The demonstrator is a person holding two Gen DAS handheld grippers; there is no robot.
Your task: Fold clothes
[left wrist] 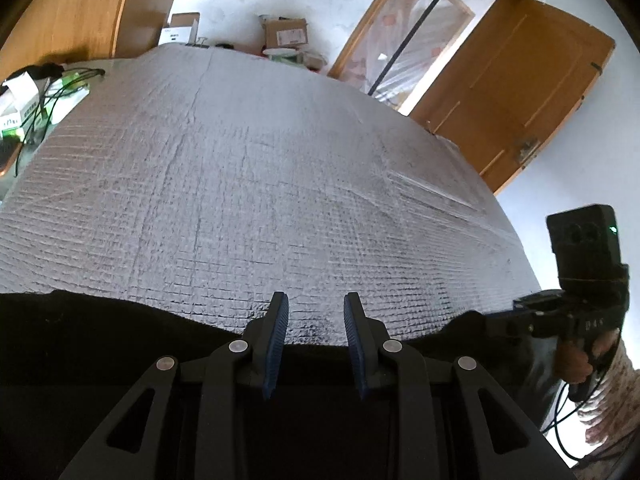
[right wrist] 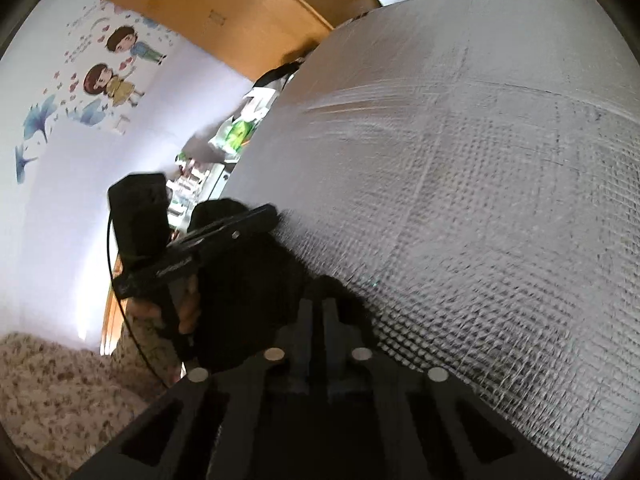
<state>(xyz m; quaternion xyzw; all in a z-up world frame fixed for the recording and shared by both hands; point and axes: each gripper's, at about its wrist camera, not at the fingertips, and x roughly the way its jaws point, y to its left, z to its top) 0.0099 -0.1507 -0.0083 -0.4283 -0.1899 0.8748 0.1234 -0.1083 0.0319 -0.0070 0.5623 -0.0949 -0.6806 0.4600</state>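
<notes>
A black garment (left wrist: pixel 120 340) lies along the near edge of the silver quilted table cover (left wrist: pixel 240 180). My left gripper (left wrist: pixel 316 308) is open just above the garment's far edge, its blue pads apart and empty. My right gripper (right wrist: pixel 318 312) is shut on a bunch of the black garment (right wrist: pixel 248 292) at the near edge of the cover (right wrist: pixel 460 200). In the left wrist view the right gripper's body (left wrist: pixel 560 316) shows at the right, holding the garment's end. In the right wrist view the left gripper's body (right wrist: pixel 192 248) shows at the left.
Boxes and cables (left wrist: pixel 28 100) lie at the table's left side. Cardboard boxes (left wrist: pixel 286 32) stand beyond the far edge. A wooden door (left wrist: pixel 520 92) is at the right. A wall with stickers (right wrist: pixel 108 76) and a wooden cabinet (right wrist: pixel 240 12) are at the left.
</notes>
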